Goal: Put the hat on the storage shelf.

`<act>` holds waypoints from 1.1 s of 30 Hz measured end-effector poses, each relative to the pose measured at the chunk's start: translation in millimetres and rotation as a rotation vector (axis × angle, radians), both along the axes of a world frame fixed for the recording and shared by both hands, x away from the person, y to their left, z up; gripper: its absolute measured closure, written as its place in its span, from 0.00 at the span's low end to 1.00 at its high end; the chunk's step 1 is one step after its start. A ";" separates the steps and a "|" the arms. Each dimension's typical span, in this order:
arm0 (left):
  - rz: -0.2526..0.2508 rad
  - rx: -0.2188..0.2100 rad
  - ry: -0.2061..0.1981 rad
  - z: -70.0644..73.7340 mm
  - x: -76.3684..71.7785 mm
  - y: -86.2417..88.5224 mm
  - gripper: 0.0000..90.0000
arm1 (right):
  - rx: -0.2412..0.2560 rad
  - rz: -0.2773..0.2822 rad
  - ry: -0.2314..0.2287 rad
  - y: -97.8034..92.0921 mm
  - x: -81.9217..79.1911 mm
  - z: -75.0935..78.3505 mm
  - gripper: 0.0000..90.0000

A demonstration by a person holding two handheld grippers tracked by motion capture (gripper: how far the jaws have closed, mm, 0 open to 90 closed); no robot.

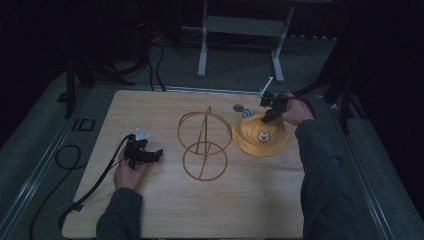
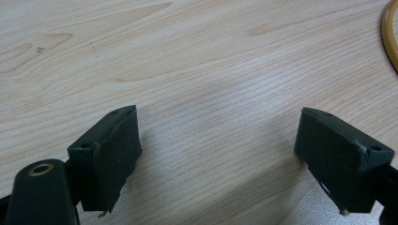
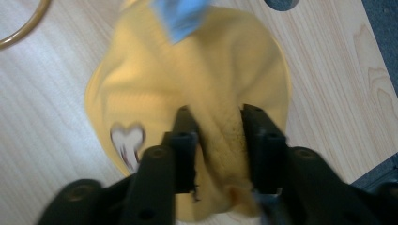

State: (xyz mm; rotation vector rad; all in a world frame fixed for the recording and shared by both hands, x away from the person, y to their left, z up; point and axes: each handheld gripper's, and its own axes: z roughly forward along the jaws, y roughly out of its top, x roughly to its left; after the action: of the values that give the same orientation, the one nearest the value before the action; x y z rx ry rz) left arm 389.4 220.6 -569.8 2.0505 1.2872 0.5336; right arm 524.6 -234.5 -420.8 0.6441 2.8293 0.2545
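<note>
A yellow hat (image 1: 260, 136) with a white bear patch lies on the wooden table (image 1: 165, 205), right of centre. My right gripper (image 1: 272, 114) sits at the hat's back edge. In the right gripper view its jaws are shut on a bunched fold of the yellow hat (image 3: 159, 93), and the right gripper (image 3: 218, 140) pinches the cloth between the pads. A blue tag (image 3: 180, 16) shows at the hat's far side. My left gripper (image 1: 156, 154) rests low over bare wood at the left. Its fingers (image 2: 110, 154) stand wide apart with nothing between them.
A golden wire stand (image 1: 204, 145) made of two rings and a post sits in the table's middle, between the grippers. Its rim (image 2: 390, 35) reaches the left gripper view's right edge. A small grey disc (image 1: 238, 107) lies behind the hat. Cables trail off the table's left side.
</note>
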 end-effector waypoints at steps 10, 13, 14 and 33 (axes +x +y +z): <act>0.000 0.000 0.000 0.0 0.0 0.0 0.16 | 0.010 0.002 0.002 -3.4 -13.2 16.3 0.84; 0.000 -0.001 -0.001 -0.1 0.0 0.0 0.16 | 0.023 0.004 -0.004 -3.6 -19.6 26.5 0.84; 0.000 0.000 -0.001 -0.1 0.0 0.0 0.16 | 0.024 0.005 -0.008 -3.0 -22.1 30.2 0.84; -0.001 -0.002 -0.001 0.0 -0.9 -0.2 0.16 | 0.061 0.064 -0.057 8.1 -57.7 78.9 0.86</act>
State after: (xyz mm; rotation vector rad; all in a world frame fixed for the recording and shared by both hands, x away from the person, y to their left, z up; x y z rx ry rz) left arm 388.5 220.5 -569.8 2.0488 1.2851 0.5322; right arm 466.9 -226.4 -341.9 0.5498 2.8005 0.3662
